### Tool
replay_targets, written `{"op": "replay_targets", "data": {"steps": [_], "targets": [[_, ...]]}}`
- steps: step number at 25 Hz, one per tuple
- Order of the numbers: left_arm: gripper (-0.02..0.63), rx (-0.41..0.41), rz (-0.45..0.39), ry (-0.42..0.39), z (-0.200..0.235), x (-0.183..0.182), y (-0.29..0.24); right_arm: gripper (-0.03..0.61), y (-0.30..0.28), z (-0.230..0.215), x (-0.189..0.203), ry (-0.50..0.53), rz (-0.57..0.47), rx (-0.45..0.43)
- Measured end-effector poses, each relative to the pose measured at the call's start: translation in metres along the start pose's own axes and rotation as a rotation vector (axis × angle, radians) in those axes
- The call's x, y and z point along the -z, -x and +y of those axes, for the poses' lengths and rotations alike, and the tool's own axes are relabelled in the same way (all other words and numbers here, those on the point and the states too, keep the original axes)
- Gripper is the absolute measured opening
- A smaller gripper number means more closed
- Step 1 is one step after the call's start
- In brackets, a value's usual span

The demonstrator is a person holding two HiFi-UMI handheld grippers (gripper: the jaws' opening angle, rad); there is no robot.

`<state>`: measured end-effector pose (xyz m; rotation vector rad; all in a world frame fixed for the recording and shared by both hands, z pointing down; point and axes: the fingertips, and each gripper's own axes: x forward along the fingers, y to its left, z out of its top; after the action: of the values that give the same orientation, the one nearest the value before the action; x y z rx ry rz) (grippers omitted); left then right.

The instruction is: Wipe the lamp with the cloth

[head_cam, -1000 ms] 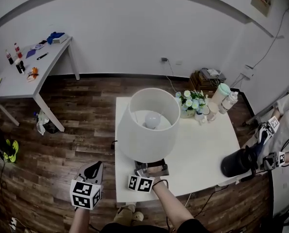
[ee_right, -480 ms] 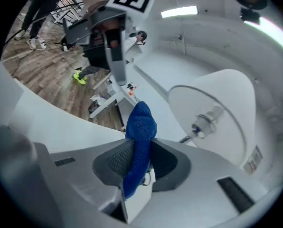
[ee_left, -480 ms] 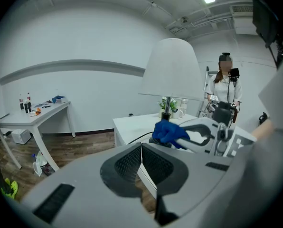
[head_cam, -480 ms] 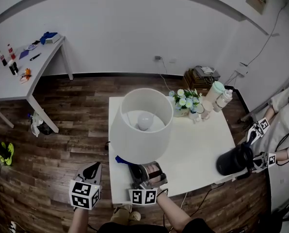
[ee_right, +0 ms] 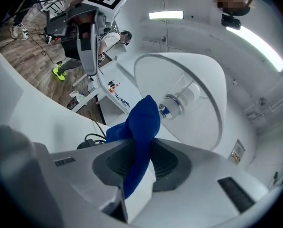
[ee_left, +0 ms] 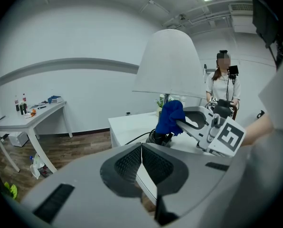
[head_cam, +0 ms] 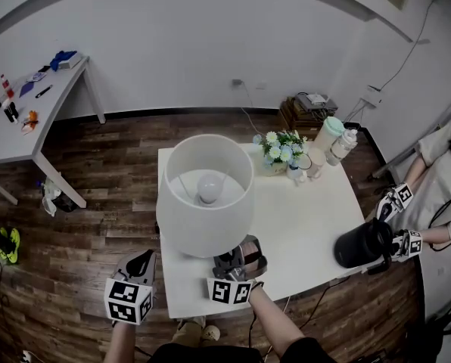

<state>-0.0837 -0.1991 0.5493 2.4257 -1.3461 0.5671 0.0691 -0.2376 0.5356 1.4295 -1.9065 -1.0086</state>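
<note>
- My right gripper (ee_right: 140, 167) — jaws clamped on the blue cloth (ee_right: 142, 122); the cloth sticks out ahead of them, just below the lamp (ee_right: 198, 94) shade.
- My left gripper (ee_left: 141, 159) — jaws pressed together, nothing between; lamp ahead, to its right.

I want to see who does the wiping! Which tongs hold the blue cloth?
The right tongs: they are shut on the blue cloth, under the lamp. The left tongs are shut with nothing between them.

The cloth (ee_right: 140, 127) is blue, the lamp (head_cam: 203, 229) white (bulb (head_cam: 208, 187) seemingly too).
</note>
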Motion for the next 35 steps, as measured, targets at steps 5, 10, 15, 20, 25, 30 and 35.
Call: {"op": "replay_targets", "data": {"steps": [5,10,15,20,25,30,35], "targets": [[0.011,0.007,0.008,0.005,-0.002,0.000,-0.007,0.091,0.005,0.025,0.021,0.010,0.041,-0.113],[0.011,0.020,0.016,0.002,-0.008,0.000,-0.015,0.091,0.006,0.035,0.035,-0.144,0.075,-0.267],[0.011,0.035,0.022,-0.003,-0.015,0.000,-0.022,0.091,0.009,0.024,0.040,-0.460,0.068,-0.386],[0.011,0.027,0.020,-0.008,-0.011,-0.006,-0.025,0.091,0.001,-0.020,0.051,-0.877,-0.012,-0.383],[0.012,0.016,0.028,-0.012,-0.006,-0.007,-0.028,0.091,-0.019,-0.059,0.058,-1.205,-0.178,-0.405],[0.011,0.005,0.044,-0.007,-0.001,-0.006,-0.034,0.091,-0.041,-0.065,0.043,-1.562,-0.357,-0.614],[0.011,-0.004,0.059,-0.003,0.004,-0.003,-0.039,0.091,-0.048,-0.033,0.024,-1.508,-0.327,-0.769]]}}
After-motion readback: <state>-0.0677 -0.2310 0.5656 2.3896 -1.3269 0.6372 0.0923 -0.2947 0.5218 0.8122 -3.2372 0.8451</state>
